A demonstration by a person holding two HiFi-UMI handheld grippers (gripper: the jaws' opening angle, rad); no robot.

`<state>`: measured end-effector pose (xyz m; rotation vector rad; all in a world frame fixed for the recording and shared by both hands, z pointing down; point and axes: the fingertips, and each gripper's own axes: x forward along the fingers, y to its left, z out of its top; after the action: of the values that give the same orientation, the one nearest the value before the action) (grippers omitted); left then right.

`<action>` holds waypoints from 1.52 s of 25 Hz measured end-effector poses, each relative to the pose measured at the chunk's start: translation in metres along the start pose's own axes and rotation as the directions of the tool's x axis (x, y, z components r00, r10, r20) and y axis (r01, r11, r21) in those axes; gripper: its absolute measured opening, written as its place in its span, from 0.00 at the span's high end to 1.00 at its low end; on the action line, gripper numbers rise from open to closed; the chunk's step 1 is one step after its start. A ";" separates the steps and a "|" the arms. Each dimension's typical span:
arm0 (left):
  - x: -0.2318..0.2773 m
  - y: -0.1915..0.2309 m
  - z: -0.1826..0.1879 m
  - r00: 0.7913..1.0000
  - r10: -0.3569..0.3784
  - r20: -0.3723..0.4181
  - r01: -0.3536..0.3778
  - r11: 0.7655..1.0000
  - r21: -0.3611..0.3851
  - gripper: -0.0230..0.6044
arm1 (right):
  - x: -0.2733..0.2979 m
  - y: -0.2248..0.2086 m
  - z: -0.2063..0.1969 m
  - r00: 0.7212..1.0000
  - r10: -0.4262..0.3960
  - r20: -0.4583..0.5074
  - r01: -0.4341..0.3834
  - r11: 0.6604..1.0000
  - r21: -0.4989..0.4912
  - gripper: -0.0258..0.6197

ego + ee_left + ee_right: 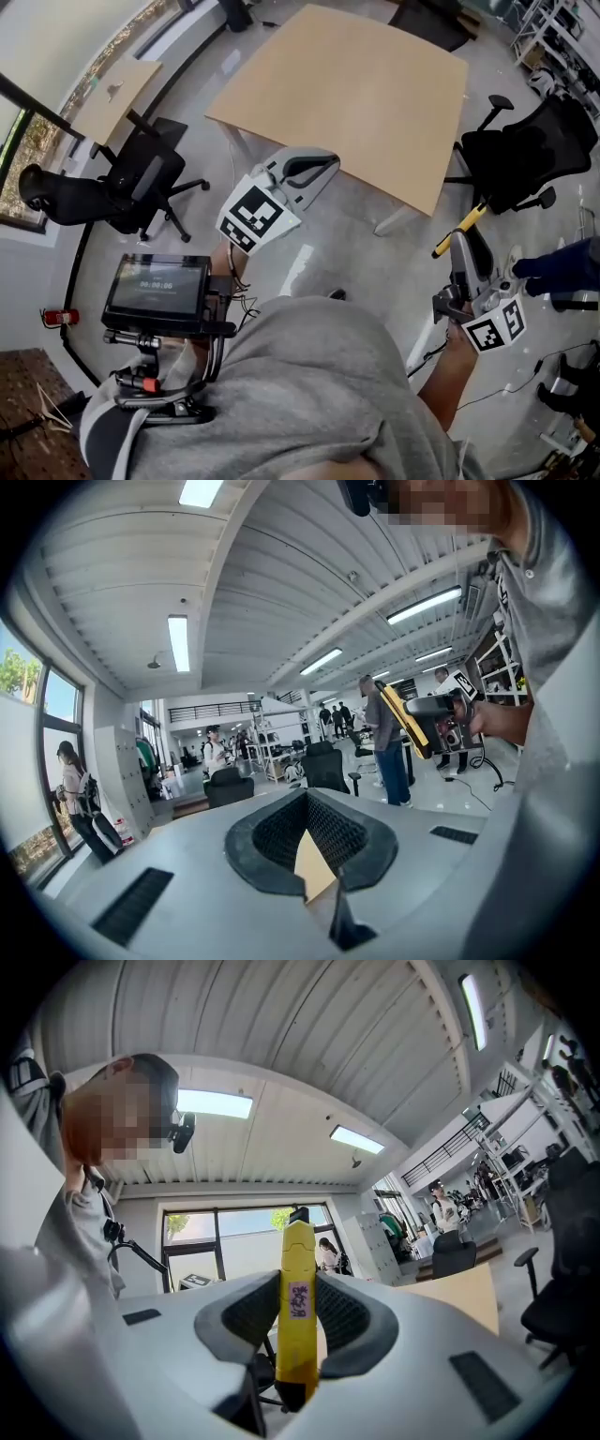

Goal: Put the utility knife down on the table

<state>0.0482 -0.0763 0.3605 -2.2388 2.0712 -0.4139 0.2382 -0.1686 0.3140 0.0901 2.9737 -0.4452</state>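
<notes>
A yellow utility knife [297, 1316] with a pink label stands upright between the black pads of my right gripper [298, 1283], which is shut on it. In the head view that right gripper [466, 242] is at the right, over the floor, and the utility knife [459, 230] points up and left toward the wooden table [356, 84]. My left gripper [322, 166] hovers just off the table's near edge. The left gripper [307, 797] is shut with nothing in it. From the left gripper view the utility knife [405, 716] shows in the other hand.
Black office chairs stand left [141, 178] and right [530, 150] of the table. A small desk [117, 94] is by the window. A screen unit [157, 286] hangs at my chest. A person in blue [562, 272] is at the right edge, and others stand farther off [386, 747].
</notes>
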 end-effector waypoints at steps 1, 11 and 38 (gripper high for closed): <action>0.007 0.001 0.003 1.000 -0.002 -0.003 0.002 1.000 0.007 0.96 | 0.000 -0.008 0.002 1.000 0.001 0.003 -0.001 1.000 0.001 0.78; 0.063 0.016 0.016 0.999 -0.004 -0.044 0.003 1.000 -0.017 0.96 | 0.007 -0.068 0.033 1.000 -0.001 -0.029 0.002 1.000 0.023 0.78; 0.042 0.224 -0.054 0.987 -0.147 0.066 0.149 0.989 -0.019 0.96 | 0.182 -0.055 0.003 0.967 -0.254 0.026 0.255 0.962 -0.100 0.78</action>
<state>-0.1792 -0.1313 0.3684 -2.3949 1.8962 -0.3218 0.0539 -0.2151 0.3012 -0.3078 2.9994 -0.3171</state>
